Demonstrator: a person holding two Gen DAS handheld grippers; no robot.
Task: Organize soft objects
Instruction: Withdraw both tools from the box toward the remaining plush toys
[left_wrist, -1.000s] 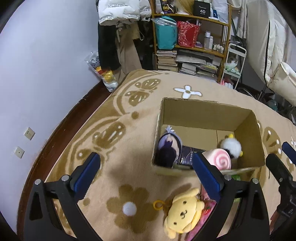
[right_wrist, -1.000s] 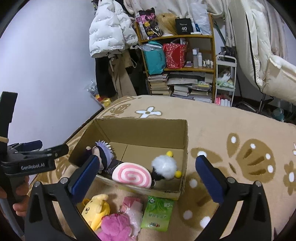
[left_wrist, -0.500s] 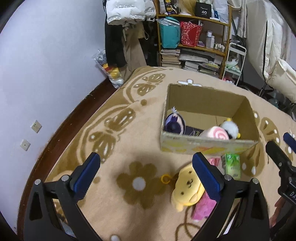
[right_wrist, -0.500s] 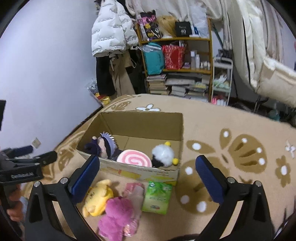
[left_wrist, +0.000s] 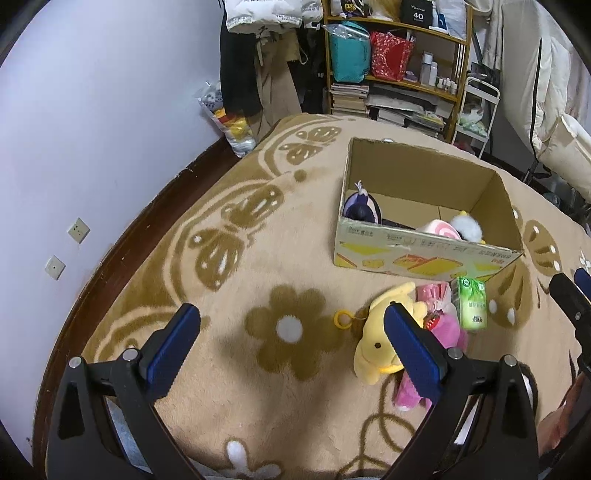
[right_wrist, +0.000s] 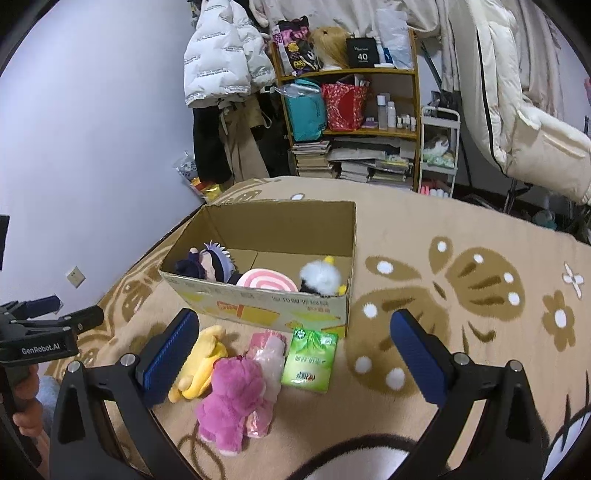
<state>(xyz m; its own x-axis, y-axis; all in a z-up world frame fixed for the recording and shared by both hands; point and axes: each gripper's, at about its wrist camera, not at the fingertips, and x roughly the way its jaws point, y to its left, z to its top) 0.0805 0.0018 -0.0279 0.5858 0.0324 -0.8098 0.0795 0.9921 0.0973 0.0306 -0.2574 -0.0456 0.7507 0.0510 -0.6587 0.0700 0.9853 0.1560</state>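
Both tongs, left and right, are spread wide and hold nothing. In the right wrist view's centre, one cardboard box holds three plush toys: a dark-haired doll, a pink swirl cushion, and a white fluffy one. Below it on the carpet lie a yellow dog plush, a magenta bear and one green tissue pack. At the left edge, the other tool reads "GenRobot.AI".

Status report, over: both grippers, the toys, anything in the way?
Left gripper and right gripper: jaws open, empty. Yellow plush, pink plush, green pack on rug outside cardboard box. Nothing blocking them.
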